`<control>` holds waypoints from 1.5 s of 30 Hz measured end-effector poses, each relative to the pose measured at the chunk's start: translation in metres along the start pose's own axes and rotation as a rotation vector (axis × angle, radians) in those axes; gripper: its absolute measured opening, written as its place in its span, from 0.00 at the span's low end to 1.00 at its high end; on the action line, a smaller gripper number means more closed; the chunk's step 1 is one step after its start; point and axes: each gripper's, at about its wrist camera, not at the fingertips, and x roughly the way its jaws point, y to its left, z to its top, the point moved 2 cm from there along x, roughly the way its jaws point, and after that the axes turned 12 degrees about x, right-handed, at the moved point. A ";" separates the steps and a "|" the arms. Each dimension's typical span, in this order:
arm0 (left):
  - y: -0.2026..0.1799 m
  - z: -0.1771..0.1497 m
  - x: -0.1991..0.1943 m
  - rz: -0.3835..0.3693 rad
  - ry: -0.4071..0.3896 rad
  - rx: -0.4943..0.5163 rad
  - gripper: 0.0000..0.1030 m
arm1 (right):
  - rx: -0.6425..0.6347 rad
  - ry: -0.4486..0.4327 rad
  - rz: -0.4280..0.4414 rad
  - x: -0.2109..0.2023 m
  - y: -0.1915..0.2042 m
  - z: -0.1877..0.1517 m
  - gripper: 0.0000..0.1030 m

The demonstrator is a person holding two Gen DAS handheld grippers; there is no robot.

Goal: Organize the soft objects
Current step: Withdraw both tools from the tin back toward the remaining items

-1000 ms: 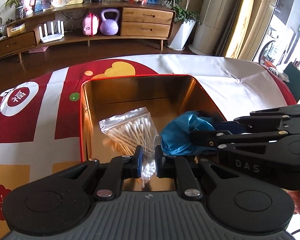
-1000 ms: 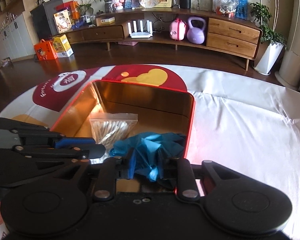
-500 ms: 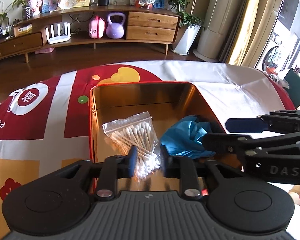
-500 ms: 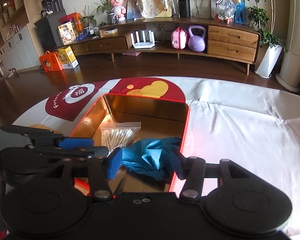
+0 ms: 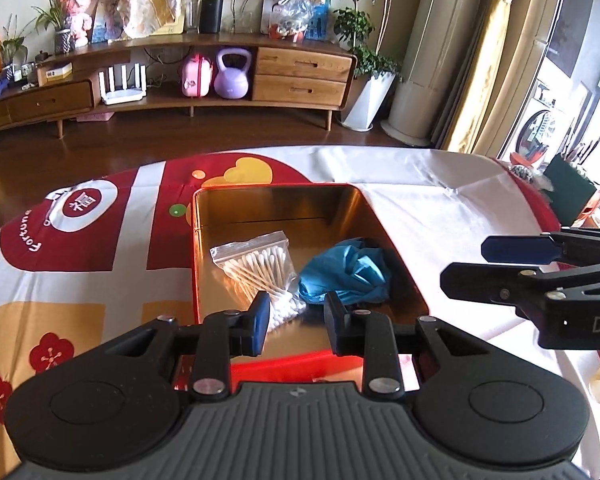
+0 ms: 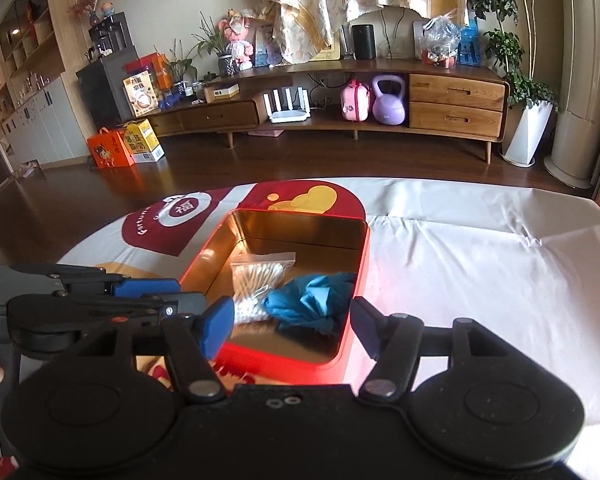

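Blue glove (image 5: 346,270): we find it crumpled in the red tin (image 5: 196,264), right side; soft, light, pinch any fold.
Swab bag (image 5: 260,268): beside it; slippery, grip the top edge.
Left hand-held gripper (image 5: 294,316): released, empty.
Right hand-held gripper (image 6: 294,326): our jaws opening, nothing between.

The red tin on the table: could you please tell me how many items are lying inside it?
2. A zip bag of cotton swabs lies on the tin's left side, and a crumpled blue glove lies beside it on the right. Nothing else shows inside.

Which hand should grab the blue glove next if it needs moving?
Right, probably. The right gripper frames the blue glove, jaws opening, nothing held. The left gripper lines up with the cotton swab bag.
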 end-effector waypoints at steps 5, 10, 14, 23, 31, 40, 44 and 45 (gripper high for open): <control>-0.007 -0.004 -0.024 0.010 -0.027 0.002 0.28 | -0.006 -0.018 0.003 -0.026 0.003 -0.011 0.63; -0.016 -0.010 -0.048 0.009 -0.056 0.011 0.60 | -0.013 -0.031 0.007 -0.049 0.004 -0.026 0.67; -0.029 -0.019 -0.065 0.018 -0.086 0.044 0.61 | -0.015 -0.042 0.013 -0.066 0.004 -0.040 0.70; -0.045 -0.049 -0.097 0.006 -0.105 0.025 0.77 | -0.016 -0.060 0.024 -0.093 0.005 -0.070 0.85; -0.055 -0.081 -0.109 -0.021 -0.089 0.003 0.80 | 0.004 -0.067 0.011 -0.101 -0.001 -0.093 0.94; -0.068 -0.110 -0.120 -0.018 -0.123 0.001 0.97 | 0.023 -0.056 0.009 -0.102 -0.007 -0.113 0.99; -0.072 -0.122 -0.122 -0.022 -0.139 0.004 1.00 | 0.029 -0.047 0.013 -0.099 -0.007 -0.113 0.99; -0.074 -0.124 -0.120 -0.023 -0.130 0.009 1.00 | 0.031 -0.043 0.014 -0.098 -0.007 -0.113 0.99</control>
